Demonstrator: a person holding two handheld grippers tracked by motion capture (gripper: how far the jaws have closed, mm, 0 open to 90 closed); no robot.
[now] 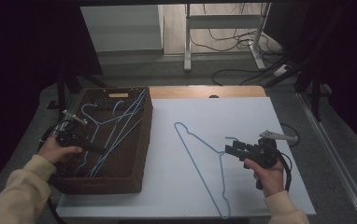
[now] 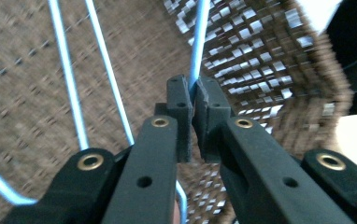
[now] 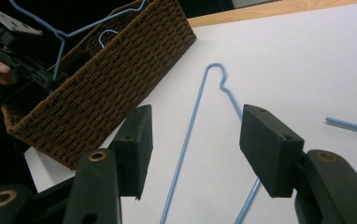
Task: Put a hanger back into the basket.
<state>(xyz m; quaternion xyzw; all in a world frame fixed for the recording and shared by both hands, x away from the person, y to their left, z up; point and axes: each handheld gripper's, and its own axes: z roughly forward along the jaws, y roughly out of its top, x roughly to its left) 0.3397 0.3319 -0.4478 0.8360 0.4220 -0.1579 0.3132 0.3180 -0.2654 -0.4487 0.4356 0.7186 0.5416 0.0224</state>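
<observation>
1. Blue wire is what your left gripper pinches: its jaws are pressed together on a thin hanger rod that rises straight up between them in the left gripper view; the woven wall of the wicker basket lies behind it.
2. Seen from above, your left gripper sits inside the brown basket at the left of the table, among several blue hangers that lean across one another in it; your left hand is over the basket's left rim.
3. Your right gripper has its jaws spread wide, holding nothing; in the right gripper view the gap between the jaws frames bare table and blue wire.
4. A single blue hanger lies flat on the white table top, well apart from the basket; its hook points toward your right gripper, which is just beside the neck of the hook, though you cannot tell whether it touches.
5. The right gripper view shows that hanger's corner and long side on the white surface; the basket stands beyond it, with your other hand at its far end.
</observation>
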